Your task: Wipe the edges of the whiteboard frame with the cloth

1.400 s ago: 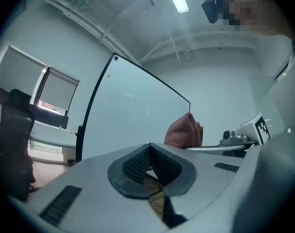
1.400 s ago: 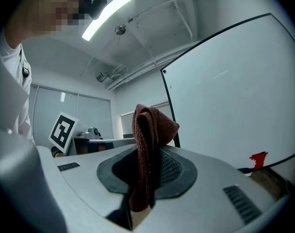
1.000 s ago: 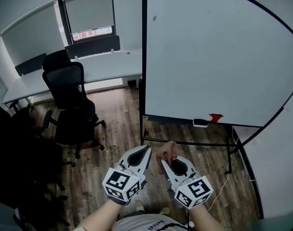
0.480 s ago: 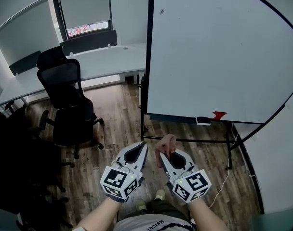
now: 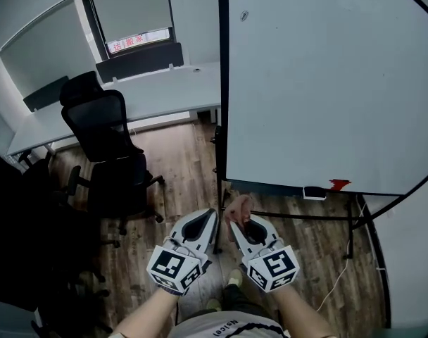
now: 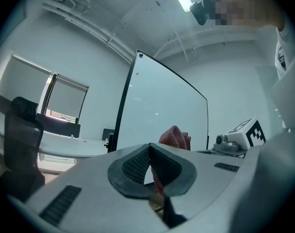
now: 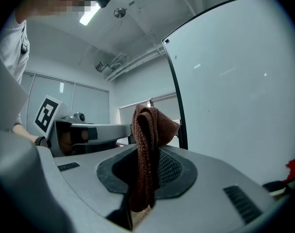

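Brown knitted cloth [image 7: 146, 130] sits clamped between the jaws of our right tool [image 5: 239, 225], its folded top sticking up past them. Our left tool [image 5: 212, 219] is closed on nothing, just beside the right one. We hold both low over the wooden floor [image 5: 179, 167], near the black-framed whiteboard [image 5: 222, 83], by its lower left corner

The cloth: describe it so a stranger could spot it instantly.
Start at the big whiteboard; in front of it a person holds two grippers side by side. The cloth is the folded rust-brown knit wad pinched in the right gripper, while the left gripper holds nothing.
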Action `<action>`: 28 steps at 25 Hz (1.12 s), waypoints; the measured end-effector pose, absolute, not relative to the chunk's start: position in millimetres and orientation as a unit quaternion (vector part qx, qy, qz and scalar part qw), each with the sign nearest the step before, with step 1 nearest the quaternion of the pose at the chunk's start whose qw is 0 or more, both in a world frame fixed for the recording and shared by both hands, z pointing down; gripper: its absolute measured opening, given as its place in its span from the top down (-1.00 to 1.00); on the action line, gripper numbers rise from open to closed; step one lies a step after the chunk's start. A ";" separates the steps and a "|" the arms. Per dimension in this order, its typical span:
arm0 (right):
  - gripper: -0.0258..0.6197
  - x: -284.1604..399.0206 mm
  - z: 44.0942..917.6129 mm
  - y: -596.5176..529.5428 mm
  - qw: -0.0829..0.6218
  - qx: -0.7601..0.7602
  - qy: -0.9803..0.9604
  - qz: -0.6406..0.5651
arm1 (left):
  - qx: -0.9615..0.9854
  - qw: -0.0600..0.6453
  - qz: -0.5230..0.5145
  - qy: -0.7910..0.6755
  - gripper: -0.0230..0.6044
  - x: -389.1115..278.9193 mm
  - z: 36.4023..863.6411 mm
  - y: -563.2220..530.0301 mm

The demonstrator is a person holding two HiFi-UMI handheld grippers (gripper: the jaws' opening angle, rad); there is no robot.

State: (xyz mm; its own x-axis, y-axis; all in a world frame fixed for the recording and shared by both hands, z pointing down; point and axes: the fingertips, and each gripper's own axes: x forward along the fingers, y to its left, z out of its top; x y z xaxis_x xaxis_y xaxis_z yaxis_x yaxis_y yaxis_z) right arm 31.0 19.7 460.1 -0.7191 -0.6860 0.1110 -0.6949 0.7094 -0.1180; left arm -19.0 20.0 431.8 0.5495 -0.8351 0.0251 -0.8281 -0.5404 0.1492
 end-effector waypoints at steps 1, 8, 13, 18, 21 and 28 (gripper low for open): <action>0.68 29.6 463.3 8.6 0.032 0.371 -0.925 0.074 | 0.876 0.069 -0.025 -0.477 0.90 -20.3 431.8 10.1; 0.68 17.5 496.4 -53.6 0.050 0.333 -0.938 0.080 | 0.860 0.064 -0.023 -0.506 0.90 -31.3 444.8 -56.3; 0.69 8.0 530.9 -84.8 0.074 0.316 -0.941 0.095 | 0.855 0.067 -0.015 -0.515 0.90 -35.3 457.6 -85.4; 0.69 -3.4 561.2 -118.1 0.095 0.320 -0.937 0.099 | 0.857 0.069 -0.015 -0.511 0.90 -44.8 469.6 -114.8; 0.69 -10.7 578.6 -137.3 0.111 0.331 -0.932 0.100 | 0.861 0.076 -0.014 -0.502 0.90 -53.7 480.1 -133.6; 0.69 -29.5 625.9 -178.3 0.148 0.365 -0.914 0.095 | 0.879 0.089 -0.001 -0.468 0.90 -75.5 507.5 -175.8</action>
State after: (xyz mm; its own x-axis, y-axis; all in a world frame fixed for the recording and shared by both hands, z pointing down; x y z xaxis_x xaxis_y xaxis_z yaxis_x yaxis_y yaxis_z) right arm -29.5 -178.3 625.9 -0.6897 -0.6398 0.3390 -0.6957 0.7154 -0.0654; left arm -75.5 -175.8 507.5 0.5614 -0.8236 0.0813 -0.8232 -0.5457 0.1567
